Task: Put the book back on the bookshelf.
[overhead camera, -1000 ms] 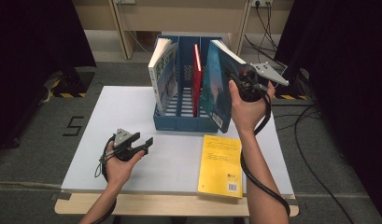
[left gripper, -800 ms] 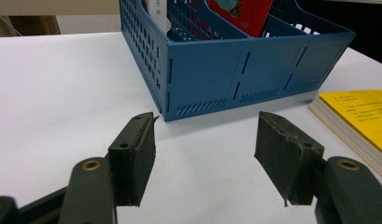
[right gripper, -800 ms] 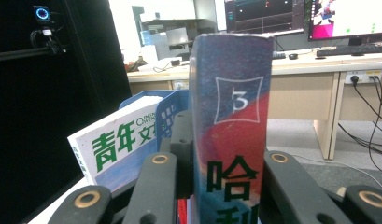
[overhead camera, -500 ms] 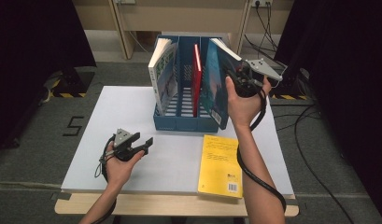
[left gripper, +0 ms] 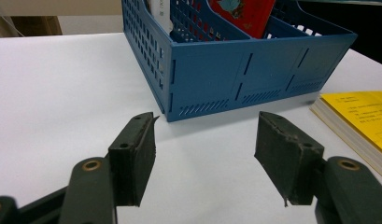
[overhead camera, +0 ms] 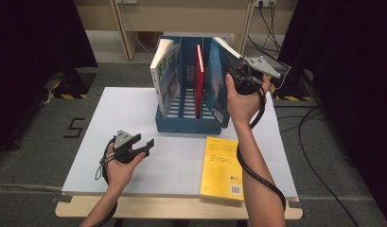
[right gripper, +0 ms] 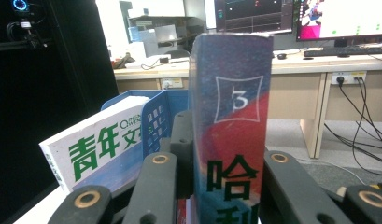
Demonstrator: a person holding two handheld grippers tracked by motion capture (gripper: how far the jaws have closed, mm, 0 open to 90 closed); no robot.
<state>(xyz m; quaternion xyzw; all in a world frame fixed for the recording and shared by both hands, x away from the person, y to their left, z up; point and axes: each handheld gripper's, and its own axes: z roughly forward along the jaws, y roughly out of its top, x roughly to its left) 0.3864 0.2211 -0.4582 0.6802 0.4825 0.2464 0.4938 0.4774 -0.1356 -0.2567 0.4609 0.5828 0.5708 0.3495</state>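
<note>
The right hand-held gripper [overhead camera: 238, 78] was clamped on the spine of a blue book [right gripper: 230, 130] marked with a 3, its 2 jaws pressed against either side of it in the right gripper view. That book stood tilted in the right compartment of the blue file rack [overhead camera: 189, 124], at the far middle of the white tabletop [overhead camera: 129, 109]. A red book [overhead camera: 199, 71] stood in the middle compartment, and a white book with green lettering [overhead camera: 165, 71] leaned in the left one. The left hand-held gripper [overhead camera: 144, 144] rested low on the tabletop near the front left, its jaws spread wide with nothing between them, pointing toward the rack. A yellow book [overhead camera: 224, 165] lay flat on the tabletop just in front of the rack's right corner.
</note>
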